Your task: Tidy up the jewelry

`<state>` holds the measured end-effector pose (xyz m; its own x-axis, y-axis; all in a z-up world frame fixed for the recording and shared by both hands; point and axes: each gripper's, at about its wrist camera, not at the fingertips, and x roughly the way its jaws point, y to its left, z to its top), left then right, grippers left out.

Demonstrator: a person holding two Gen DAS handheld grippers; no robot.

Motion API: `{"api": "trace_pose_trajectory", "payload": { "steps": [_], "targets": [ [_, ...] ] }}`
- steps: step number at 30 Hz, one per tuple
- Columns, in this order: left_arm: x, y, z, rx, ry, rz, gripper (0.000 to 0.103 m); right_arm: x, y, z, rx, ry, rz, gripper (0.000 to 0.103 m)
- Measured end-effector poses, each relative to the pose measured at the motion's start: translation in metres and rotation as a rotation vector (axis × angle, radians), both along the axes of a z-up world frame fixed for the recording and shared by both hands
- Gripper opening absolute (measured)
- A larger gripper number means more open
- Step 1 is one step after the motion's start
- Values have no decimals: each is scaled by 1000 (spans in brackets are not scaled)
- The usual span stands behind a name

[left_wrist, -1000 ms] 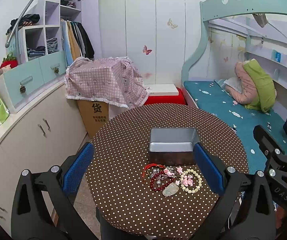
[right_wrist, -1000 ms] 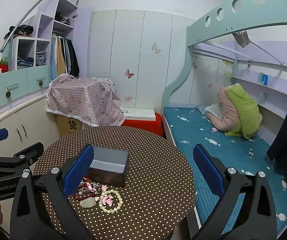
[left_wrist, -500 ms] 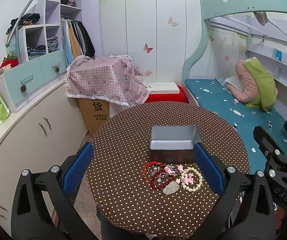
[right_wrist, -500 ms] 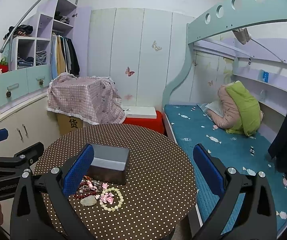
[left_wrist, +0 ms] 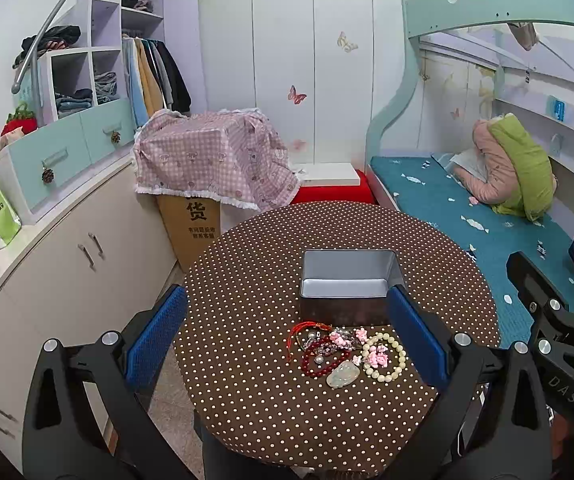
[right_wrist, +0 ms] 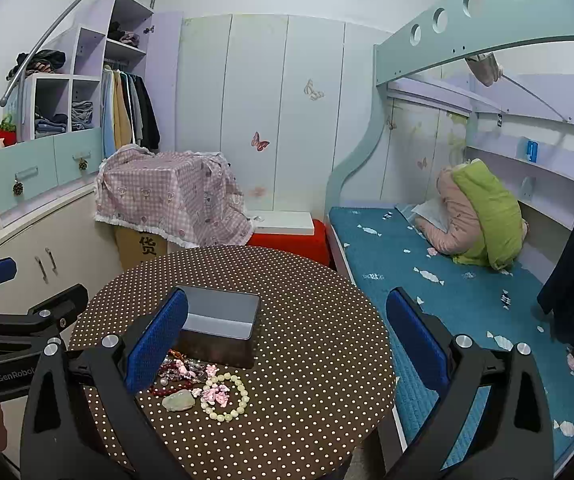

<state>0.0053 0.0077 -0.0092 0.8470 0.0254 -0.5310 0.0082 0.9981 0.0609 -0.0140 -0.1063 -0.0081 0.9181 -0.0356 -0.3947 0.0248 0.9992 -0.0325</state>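
Note:
A pile of jewelry (left_wrist: 339,350) lies on the round brown polka-dot table (left_wrist: 255,396): a red cord, a dark red bead bracelet (left_wrist: 319,364), a pale bead bracelet (left_wrist: 385,356) with pink charms, and a pale jade pendant (left_wrist: 343,374). An open grey metal box (left_wrist: 347,284) stands just behind the pile. My left gripper (left_wrist: 287,340) is open and empty, held above the pile. My right gripper (right_wrist: 287,344) is open and empty, over the table right of the box (right_wrist: 217,326) and the jewelry (right_wrist: 203,390).
A bed with a teal cover (left_wrist: 467,216) runs along the right. White cabinets (left_wrist: 67,248) stand on the left. A cardboard box under a pink checked cloth (left_wrist: 211,168) and a red stool (left_wrist: 331,192) stand behind the table.
Both grippers have drifted slightly; the box and jewelry sit a little higher and closer in the views. Nothing on the table has moved.

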Motion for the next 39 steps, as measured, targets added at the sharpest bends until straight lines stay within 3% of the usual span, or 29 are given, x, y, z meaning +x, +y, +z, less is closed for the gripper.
{"api": "trace_pose_trajectory", "payload": {
  "steps": [16, 25, 39],
  "targets": [
    [1, 4, 0, -1, 6, 10, 98, 1, 4, -3, -5, 10, 12, 96],
    [11, 8, -11, -6, 52, 15, 98, 8, 6, -9, -2, 52, 21, 96],
    [48, 27, -73, -36, 250, 37, 98, 39, 10, -57, -15, 249, 0, 96]
  ]
}}
